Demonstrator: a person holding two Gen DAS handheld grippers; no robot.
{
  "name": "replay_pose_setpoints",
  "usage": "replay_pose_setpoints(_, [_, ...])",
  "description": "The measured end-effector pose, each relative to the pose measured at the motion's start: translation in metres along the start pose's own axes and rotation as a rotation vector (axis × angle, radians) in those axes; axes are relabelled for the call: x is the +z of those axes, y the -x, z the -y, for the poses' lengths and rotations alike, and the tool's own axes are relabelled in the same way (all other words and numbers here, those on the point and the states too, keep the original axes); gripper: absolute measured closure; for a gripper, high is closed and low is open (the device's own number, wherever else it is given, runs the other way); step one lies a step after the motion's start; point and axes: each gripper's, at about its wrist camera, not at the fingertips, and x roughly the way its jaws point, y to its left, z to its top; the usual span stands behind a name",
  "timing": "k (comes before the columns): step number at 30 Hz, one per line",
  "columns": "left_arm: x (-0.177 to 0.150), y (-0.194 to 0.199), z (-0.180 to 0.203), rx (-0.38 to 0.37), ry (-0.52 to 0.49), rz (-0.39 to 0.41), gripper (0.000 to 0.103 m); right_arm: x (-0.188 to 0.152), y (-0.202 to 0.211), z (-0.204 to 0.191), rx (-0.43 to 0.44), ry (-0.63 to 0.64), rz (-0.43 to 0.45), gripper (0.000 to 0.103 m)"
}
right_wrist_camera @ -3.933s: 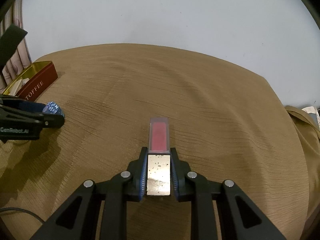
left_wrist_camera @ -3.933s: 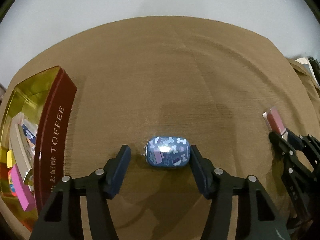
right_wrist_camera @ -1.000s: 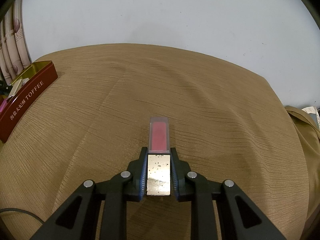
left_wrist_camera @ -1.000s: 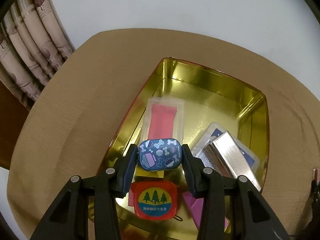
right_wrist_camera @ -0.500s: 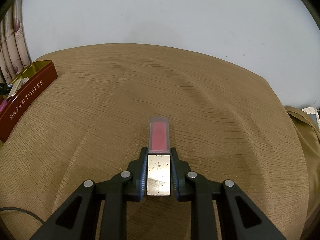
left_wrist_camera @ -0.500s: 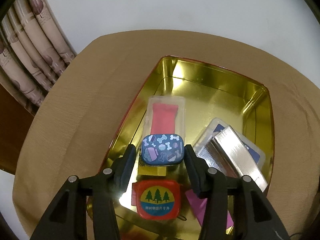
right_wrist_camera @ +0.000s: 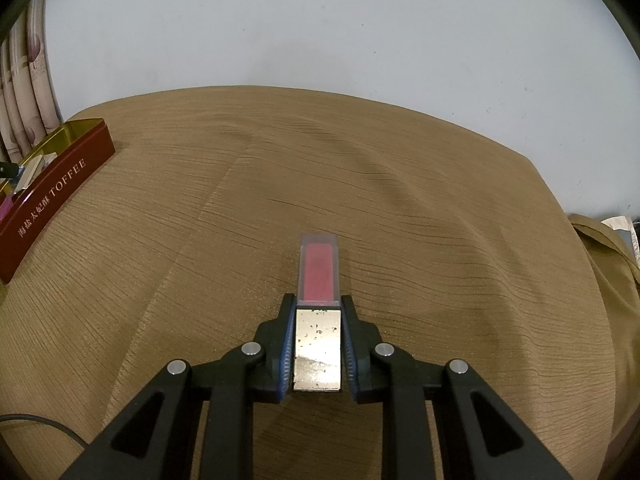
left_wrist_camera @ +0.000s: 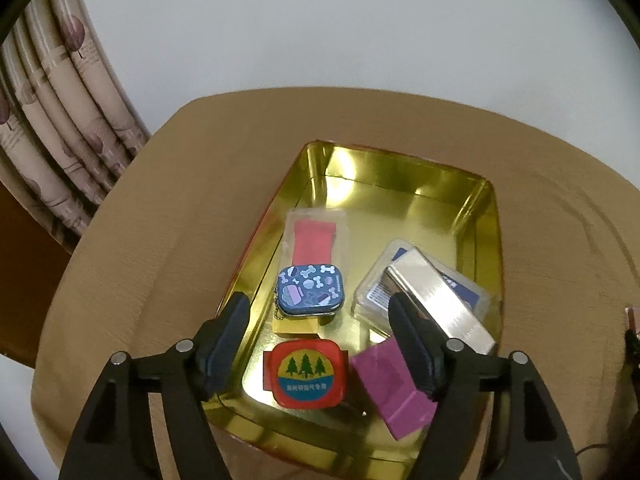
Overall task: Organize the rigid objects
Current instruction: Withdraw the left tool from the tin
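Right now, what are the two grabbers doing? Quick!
Left gripper: open, holding nothing, over the tin.
Right gripper: shut on the lipstick.

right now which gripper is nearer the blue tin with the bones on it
Left. The left gripper is open just above the blue tin, which lies in the gold tray. The right gripper is off across the table, shut on a lipstick.
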Motion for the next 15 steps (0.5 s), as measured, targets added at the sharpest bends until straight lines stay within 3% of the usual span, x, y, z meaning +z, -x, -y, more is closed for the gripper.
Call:
replay_pose_setpoints(7, [-0.012,0.027,0.002,0.042,-0.034,0.079,0.022,0.0,0.0,0.001,-0.005,0.003,0.0,0.081])
replay_pose_setpoints(15, [-0.034,0.052,-0.008,0.094,-0.053,0.145,0.022,0.001,0.002,-0.004,-0.026,0.022,0.001,0.081])
